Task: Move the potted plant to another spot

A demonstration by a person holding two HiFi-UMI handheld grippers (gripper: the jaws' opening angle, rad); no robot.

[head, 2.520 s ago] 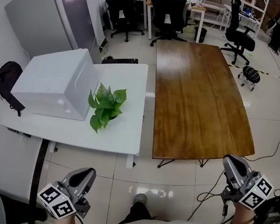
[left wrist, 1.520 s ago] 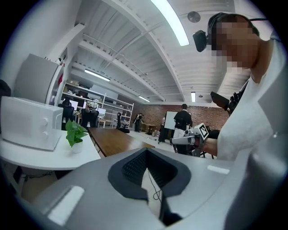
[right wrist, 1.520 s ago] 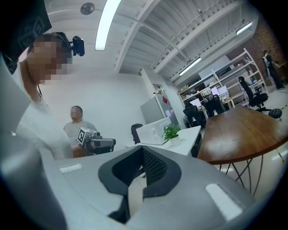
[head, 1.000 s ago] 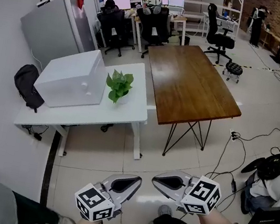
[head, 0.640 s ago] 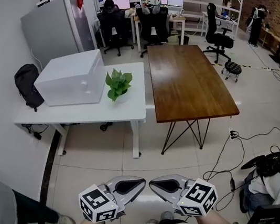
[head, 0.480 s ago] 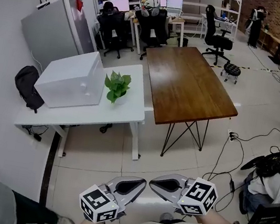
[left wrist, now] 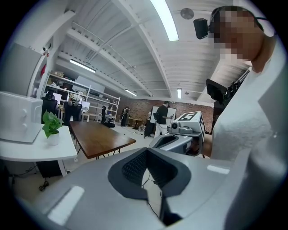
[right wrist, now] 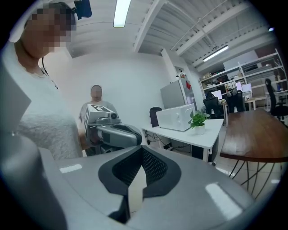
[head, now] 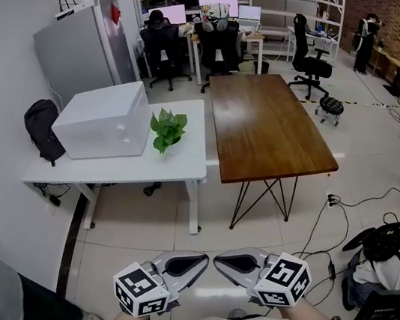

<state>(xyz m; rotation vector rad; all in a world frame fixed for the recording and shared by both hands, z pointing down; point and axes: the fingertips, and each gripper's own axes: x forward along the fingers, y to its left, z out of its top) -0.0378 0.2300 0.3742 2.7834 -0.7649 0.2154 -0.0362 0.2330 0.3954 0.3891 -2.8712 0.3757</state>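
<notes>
The potted plant [head: 167, 129], green leaves in a small white pot, stands on the white table [head: 175, 170] beside a white box [head: 103, 128]. It also shows far off in the left gripper view [left wrist: 51, 128] and the right gripper view [right wrist: 198, 121]. Both grippers hover low in the head view, well short of the table. My left gripper [head: 197, 261] and right gripper [head: 221, 258] point toward each other, tips nearly meeting. Each is shut with nothing between its jaws. The left gripper [left wrist: 146, 152] and right gripper [right wrist: 141, 150] fill the lower part of their own views.
A long brown wooden table [head: 266, 125] on black legs stands right of the white table. A grey fridge [head: 86, 45] and a black backpack [head: 42, 129] are at the left. Cables [head: 336, 209] trail on the tiled floor. Office chairs and desks line the back.
Since the oldest frame the two grippers have come from the picture's lower corners to meet at the lower middle, and the tables look farther away. Over the last second little differs.
</notes>
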